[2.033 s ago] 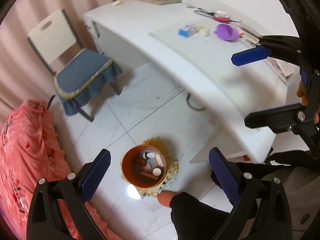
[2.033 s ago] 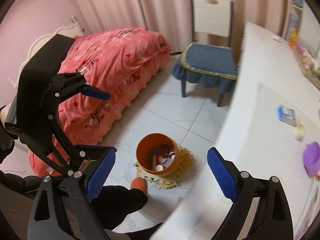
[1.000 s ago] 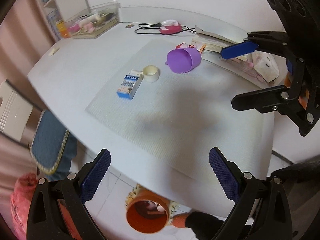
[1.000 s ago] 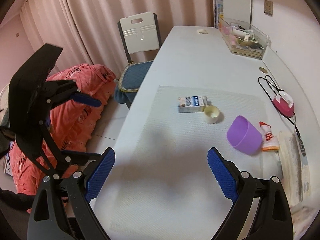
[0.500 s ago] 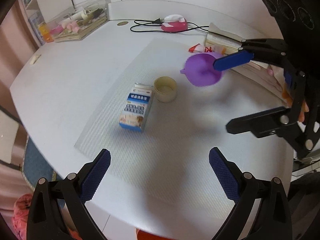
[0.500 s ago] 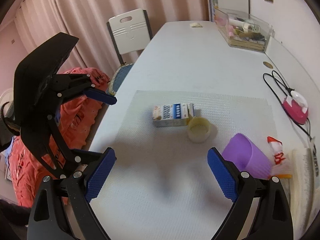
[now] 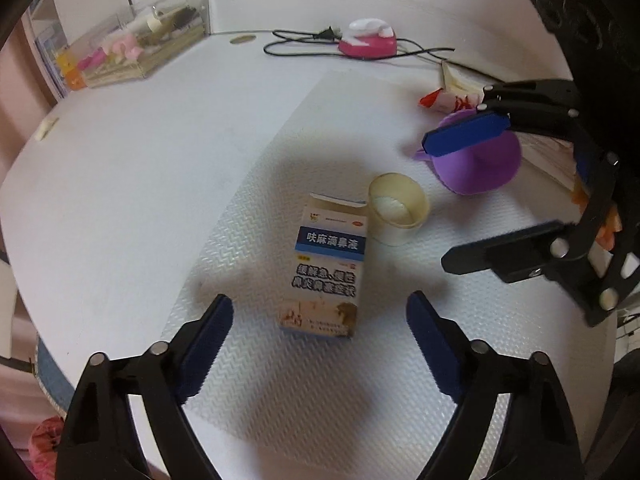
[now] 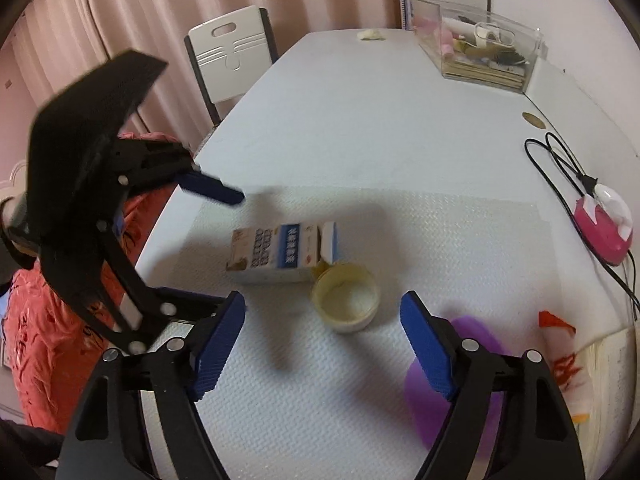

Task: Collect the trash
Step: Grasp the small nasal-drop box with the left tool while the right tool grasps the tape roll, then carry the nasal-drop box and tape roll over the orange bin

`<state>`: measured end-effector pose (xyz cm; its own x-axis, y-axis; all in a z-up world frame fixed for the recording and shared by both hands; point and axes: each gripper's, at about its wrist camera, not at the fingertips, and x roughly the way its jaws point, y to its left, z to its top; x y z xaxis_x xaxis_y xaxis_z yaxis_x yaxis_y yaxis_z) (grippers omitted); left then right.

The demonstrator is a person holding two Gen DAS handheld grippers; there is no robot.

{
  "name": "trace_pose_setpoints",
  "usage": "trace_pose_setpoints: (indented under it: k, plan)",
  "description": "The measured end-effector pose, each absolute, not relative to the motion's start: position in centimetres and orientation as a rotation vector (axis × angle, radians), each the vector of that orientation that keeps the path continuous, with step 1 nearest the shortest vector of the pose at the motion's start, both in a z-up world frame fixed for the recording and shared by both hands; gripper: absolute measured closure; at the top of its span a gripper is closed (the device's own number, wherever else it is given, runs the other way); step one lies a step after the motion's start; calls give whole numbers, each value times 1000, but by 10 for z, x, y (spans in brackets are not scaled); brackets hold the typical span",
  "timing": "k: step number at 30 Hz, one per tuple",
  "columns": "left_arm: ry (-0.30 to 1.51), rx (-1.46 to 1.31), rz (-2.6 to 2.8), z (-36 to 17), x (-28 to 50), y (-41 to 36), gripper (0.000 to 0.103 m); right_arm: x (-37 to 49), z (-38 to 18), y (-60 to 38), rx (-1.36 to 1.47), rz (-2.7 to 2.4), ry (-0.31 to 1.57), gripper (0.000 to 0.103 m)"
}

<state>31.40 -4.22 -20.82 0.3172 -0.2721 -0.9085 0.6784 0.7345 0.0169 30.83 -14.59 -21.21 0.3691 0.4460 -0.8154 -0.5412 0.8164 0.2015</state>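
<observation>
The box (image 7: 326,268) is lying flat on the mat (image 7: 280,380) on the desk (image 7: 120,168), just ahead of the left hand-held gripper (image 7: 318,344) and lining up with the gap between its blue pads. A small cup (image 7: 398,208) is sitting against the box's far corner, directly ahead of the right hand-held gripper (image 8: 320,344) in its own view, with a purple cup (image 7: 476,164) just beyond and a red wrapper (image 7: 440,100) near a book. The desk edge is running close on the left, with a chair (image 8: 228,64) and a red bedspread (image 8: 52,340) past it; open mat is lying on both sides of the box. Both grippers are hovering with their jaws spread wide, holding and touching nothing.
</observation>
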Motion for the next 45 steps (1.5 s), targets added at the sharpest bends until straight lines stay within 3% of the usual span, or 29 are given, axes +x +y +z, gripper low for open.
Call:
trace_pose_setpoints:
  k: [5,10,12,16,19,23,45]
  plan:
    - [1079,442,-670,-217,323,-44,24,320,-221,-135,-161,664,1031,37]
    - [1073,451,-676,-223,328,-44,24,333,-235,-131,-222,647,1057,42]
    - [1066,444,-681,-224,329,-43,24,336,-240,-129,-271,635,1061,52]
    - [1055,450,-665,-224,330,-43,29,336,-243,-129,-282,667,1080,57]
    - [1054,447,-646,-223,330,-43,38,331,-245,-129,-294,674,1082,60]
    - [1048,454,-625,-220,329,-43,64,328,-244,-132,-268,670,1069,61]
    - [1048,397,-526,-152,221,-22,64,240,-165,-115,-228,845,1018,62]
